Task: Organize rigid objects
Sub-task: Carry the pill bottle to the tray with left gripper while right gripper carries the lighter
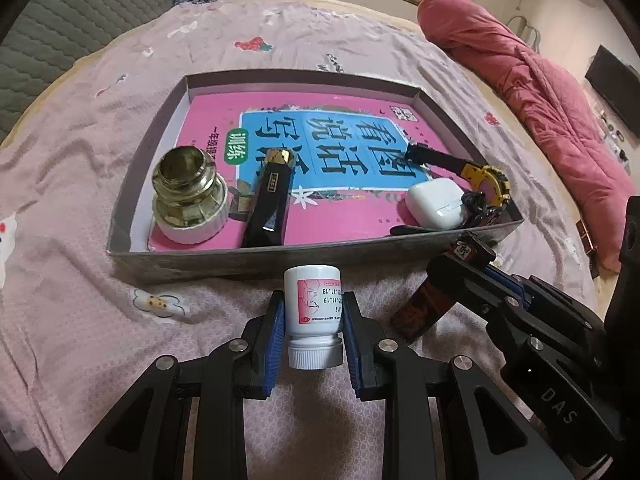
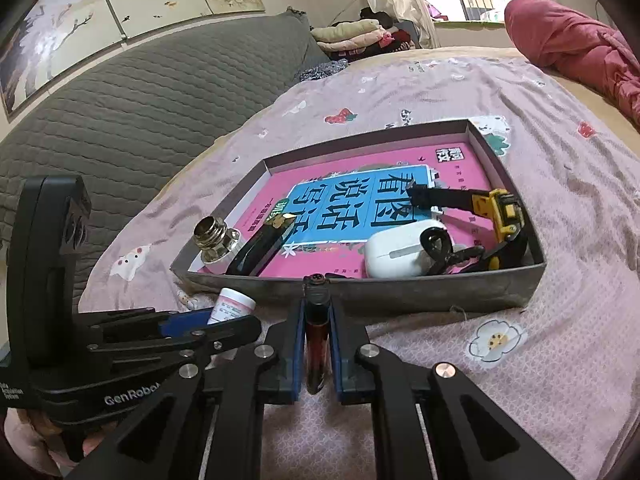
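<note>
Pill bottle (image 1: 312, 312), white with a pink label and a ribbed cap pointing back at my camera, sits clamped between the pads of my left gripper (image 1: 313, 322), just short of the near wall of the grey cardboard tray (image 1: 256, 258) on the bed. My right gripper (image 2: 317, 344) is closed tight on a slim dark red-and-black tube (image 2: 316, 344), also just outside that near wall, beside the left one. Inside the tray, on a pink and blue book (image 1: 344, 136), lie a glass jar on a white lid (image 1: 188, 196) at the near left, a black faceted case with a gold tip (image 1: 270, 204) next to it, and white earbuds case (image 1: 436, 204) with a yellow and black watch (image 1: 486, 184) at the near right. My worry is the near wall: it is thin card, and if I carry either item in too low I judge it will catch the rim and push the whole tray across the soft pink bedspread (image 1: 80, 320). The bottle is held across its round body, so it could twist in the pads. My two grippers are close together, and a careless swing could knock them. Open room lies in the middle and far half of the book; the near corners are crowded.
</note>
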`<state>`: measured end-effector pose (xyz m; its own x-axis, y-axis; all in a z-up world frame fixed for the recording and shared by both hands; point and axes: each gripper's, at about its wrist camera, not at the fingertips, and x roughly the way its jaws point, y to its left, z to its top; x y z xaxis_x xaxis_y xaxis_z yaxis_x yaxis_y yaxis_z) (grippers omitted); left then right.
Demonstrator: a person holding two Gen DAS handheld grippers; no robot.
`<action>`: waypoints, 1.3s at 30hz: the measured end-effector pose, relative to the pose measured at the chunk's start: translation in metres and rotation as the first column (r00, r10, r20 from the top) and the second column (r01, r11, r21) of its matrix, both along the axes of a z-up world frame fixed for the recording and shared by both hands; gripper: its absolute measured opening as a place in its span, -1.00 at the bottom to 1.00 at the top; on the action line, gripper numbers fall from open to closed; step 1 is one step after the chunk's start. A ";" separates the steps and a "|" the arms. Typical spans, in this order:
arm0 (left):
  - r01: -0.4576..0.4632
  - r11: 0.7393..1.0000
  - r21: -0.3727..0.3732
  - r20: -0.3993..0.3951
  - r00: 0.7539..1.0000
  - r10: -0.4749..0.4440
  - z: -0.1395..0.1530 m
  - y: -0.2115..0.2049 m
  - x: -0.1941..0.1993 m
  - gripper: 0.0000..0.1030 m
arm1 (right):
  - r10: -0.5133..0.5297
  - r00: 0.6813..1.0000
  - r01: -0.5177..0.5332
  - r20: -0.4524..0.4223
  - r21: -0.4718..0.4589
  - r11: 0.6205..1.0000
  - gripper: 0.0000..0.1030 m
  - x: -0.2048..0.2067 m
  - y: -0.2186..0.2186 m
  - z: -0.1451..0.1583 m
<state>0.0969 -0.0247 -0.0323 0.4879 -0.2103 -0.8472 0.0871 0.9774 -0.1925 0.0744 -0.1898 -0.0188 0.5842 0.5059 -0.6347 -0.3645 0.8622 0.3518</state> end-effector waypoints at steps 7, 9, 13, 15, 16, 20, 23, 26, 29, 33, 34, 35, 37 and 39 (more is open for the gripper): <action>-0.006 1.000 -0.009 0.031 0.999 0.006 0.012 0.002 -0.005 -0.46 | 0.004 0.999 -0.005 0.041 0.015 1.000 -0.79 -0.006 -0.005 0.012; -0.011 1.000 -0.012 0.039 0.999 0.011 0.015 0.003 -0.005 -0.46 | 0.007 0.998 -0.007 0.056 0.011 1.000 -0.79 -0.007 -0.005 0.015; -0.021 1.000 -0.021 0.051 0.998 0.022 0.021 0.007 -0.007 -0.46 | 0.011 0.997 -0.013 0.071 0.017 1.000 -0.79 -0.009 -0.006 0.020; -0.020 1.000 -0.023 0.064 0.998 0.022 0.025 0.007 -0.009 -0.46 | 0.010 0.997 -0.012 0.080 0.027 1.000 -0.79 -0.010 -0.008 0.023; -0.018 1.000 -0.025 0.072 0.997 0.020 0.027 0.007 -0.010 -0.46 | 0.008 0.996 -0.010 0.083 0.030 0.999 -0.79 -0.011 -0.008 0.024; -0.010 0.999 -0.035 0.099 0.995 0.014 0.036 0.007 -0.011 -0.46 | -0.013 0.995 0.006 0.099 0.074 0.997 -0.79 -0.012 -0.015 0.032; -0.005 0.999 -0.043 0.127 0.992 0.010 0.045 0.007 -0.012 -0.46 | -0.043 0.993 0.028 0.110 0.130 0.991 -0.79 -0.011 -0.023 0.038; -0.002 0.999 -0.040 0.146 0.989 0.007 0.051 0.007 -0.010 -0.46 | -0.069 0.990 0.050 0.119 0.161 0.986 -0.79 -0.007 -0.027 0.043; 0.001 0.999 -0.042 0.166 0.986 0.006 0.058 0.007 -0.008 -0.46 | -0.087 0.990 0.066 0.113 0.176 0.982 -0.79 0.000 -0.028 0.044; 0.000 1.000 -0.030 0.193 0.981 0.006 0.066 0.008 -0.007 -0.46 | -0.110 0.987 0.085 0.120 0.196 0.977 -0.79 0.004 -0.031 0.047; -0.002 1.000 -0.029 0.196 0.981 0.008 0.068 0.008 -0.005 -0.46 | -0.117 0.985 0.090 0.124 0.204 0.975 -0.79 0.005 -0.032 0.049; -0.004 1.000 -0.029 0.198 0.980 0.009 0.068 0.008 -0.005 -0.46 | -0.123 0.984 0.094 0.128 0.212 0.973 -0.79 0.006 -0.034 0.050; -0.008 0.999 -0.032 0.201 0.979 0.014 0.069 0.010 -0.002 -0.46 | -0.133 0.982 0.103 0.136 0.211 0.972 -0.79 0.008 -0.035 0.052; -0.010 0.999 -0.033 0.203 0.979 0.016 0.070 0.010 0.001 -0.46 | -0.143 0.980 0.112 0.137 0.212 0.971 -0.79 0.009 -0.037 0.053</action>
